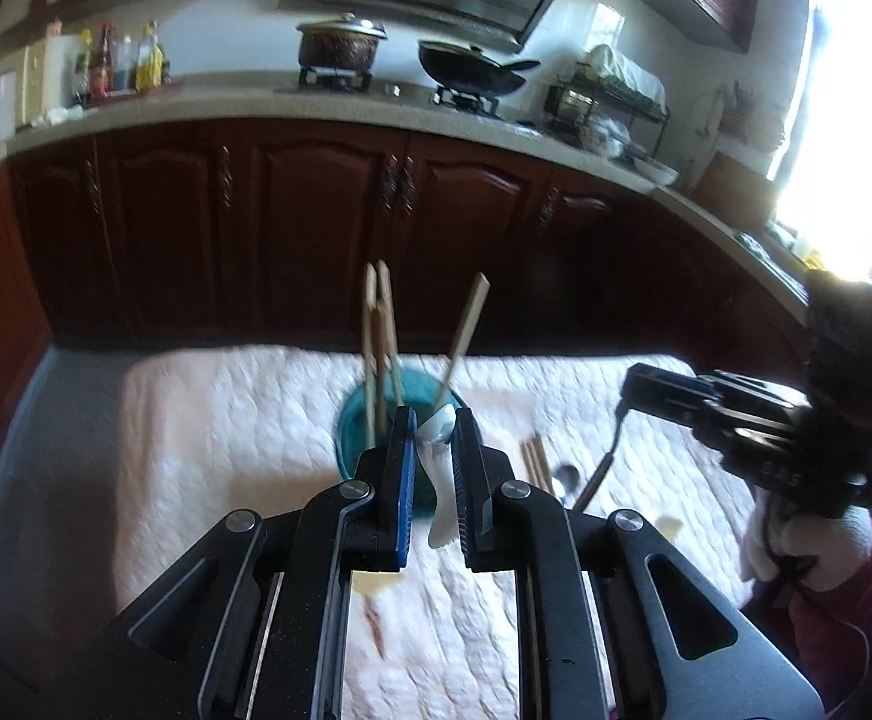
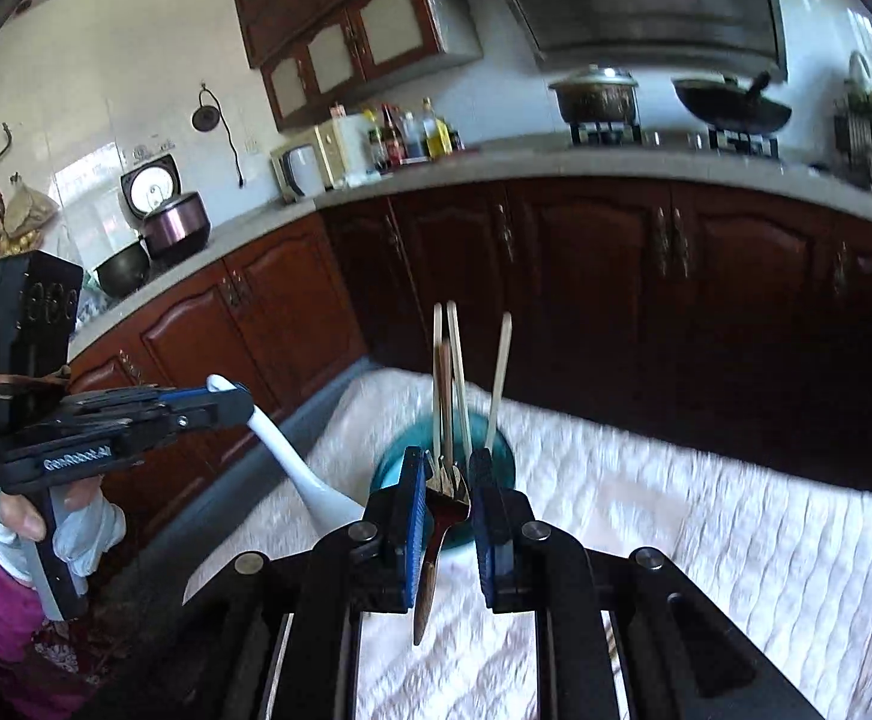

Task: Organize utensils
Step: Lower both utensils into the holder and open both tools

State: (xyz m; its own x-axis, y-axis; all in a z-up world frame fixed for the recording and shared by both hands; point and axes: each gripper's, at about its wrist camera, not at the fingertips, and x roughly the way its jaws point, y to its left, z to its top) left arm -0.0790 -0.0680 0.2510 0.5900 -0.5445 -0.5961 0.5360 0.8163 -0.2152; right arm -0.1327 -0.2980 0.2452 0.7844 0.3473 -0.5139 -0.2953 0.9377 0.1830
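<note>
White spoon (image 1: 440,468) pinched in the left gripper (image 1: 436,420), fork (image 2: 445,501) clamped in the right gripper (image 2: 446,468). Both tilt downward above the quilted cloth (image 1: 225,420), just near of the teal cup (image 2: 499,450) holding chopsticks (image 2: 451,372).

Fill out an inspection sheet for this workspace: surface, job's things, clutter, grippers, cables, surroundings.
Surface: white quilted cloth over the table.
Job's things: teal cup holding upright chopsticks; more chopsticks and a metal spoon lying on the cloth.
Clutter: nothing seen.
Grippers: left gripper shut on a white ceramic spoon; right gripper shut on a metal fork. Both are held above the cloth.
Cables: a black cord hanging on the wall; none on the table.
Surroundings: dark wooden cabinets, stove with a lidded pot and a wok, bottles, bright window.
</note>
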